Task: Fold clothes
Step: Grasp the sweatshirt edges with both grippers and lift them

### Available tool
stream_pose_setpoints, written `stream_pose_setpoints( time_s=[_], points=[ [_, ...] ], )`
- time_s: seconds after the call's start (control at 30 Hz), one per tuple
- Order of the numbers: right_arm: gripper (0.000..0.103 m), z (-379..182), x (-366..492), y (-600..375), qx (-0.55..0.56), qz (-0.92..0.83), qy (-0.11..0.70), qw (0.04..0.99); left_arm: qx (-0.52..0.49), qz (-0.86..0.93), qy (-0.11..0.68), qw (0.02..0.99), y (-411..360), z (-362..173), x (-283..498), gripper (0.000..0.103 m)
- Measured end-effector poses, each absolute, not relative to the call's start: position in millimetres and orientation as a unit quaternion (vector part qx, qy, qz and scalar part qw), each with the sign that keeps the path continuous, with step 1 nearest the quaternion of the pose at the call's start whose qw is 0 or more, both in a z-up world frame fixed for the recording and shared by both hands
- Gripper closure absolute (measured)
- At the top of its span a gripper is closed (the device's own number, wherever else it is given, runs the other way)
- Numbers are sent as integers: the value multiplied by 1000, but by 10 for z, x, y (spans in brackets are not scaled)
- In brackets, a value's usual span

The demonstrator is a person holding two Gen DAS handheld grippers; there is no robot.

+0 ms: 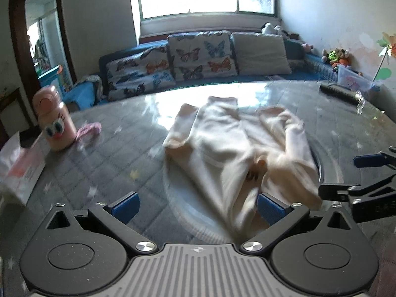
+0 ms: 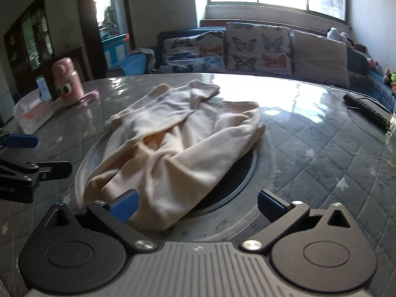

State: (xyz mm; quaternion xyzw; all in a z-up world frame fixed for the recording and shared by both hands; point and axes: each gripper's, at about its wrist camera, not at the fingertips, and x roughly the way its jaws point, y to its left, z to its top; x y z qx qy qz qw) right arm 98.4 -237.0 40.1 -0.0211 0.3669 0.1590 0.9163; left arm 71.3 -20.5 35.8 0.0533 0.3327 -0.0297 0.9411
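On the table (image 2: 321,153), a cream garment (image 2: 173,143) lies rumpled between both spread hand-held grippers.

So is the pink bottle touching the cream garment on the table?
Apart. The right wrist view shows the pink bottle standing well left of the cream garment, with bare quilted table cover between them.

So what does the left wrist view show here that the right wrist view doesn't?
Only the left wrist view shows the right tongs entering from the side, open, and the paper pinwheel on the wall. Only the right wrist view shows the left tongs, open, and the dark cabinet. Both share the cream garment crumpled on the table, the pink bottle, the black remote and the butterfly cushions.
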Motion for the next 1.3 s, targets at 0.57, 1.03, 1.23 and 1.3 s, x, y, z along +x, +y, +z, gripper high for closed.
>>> stream_pose_setpoints(
  time_s=[0.57, 1.03, 1.23, 1.3],
  points=[
    [35, 378, 2137, -2826, 60, 97, 385, 916, 88, -106, 346, 928, -640, 265, 1568, 28],
    [62, 47, 2870, -2737, 82, 99, 410, 903, 78, -121, 379, 914, -522, 65, 1863, 96],
    [99, 46, 2842, -2735, 88, 96, 408, 904, 60, -99, 357, 927, -339, 206, 1756, 100],
    [100, 110, 2771, -2756, 88, 99, 398, 908, 52, -88, 351, 931, -262, 257, 1708, 100]
  ],
)
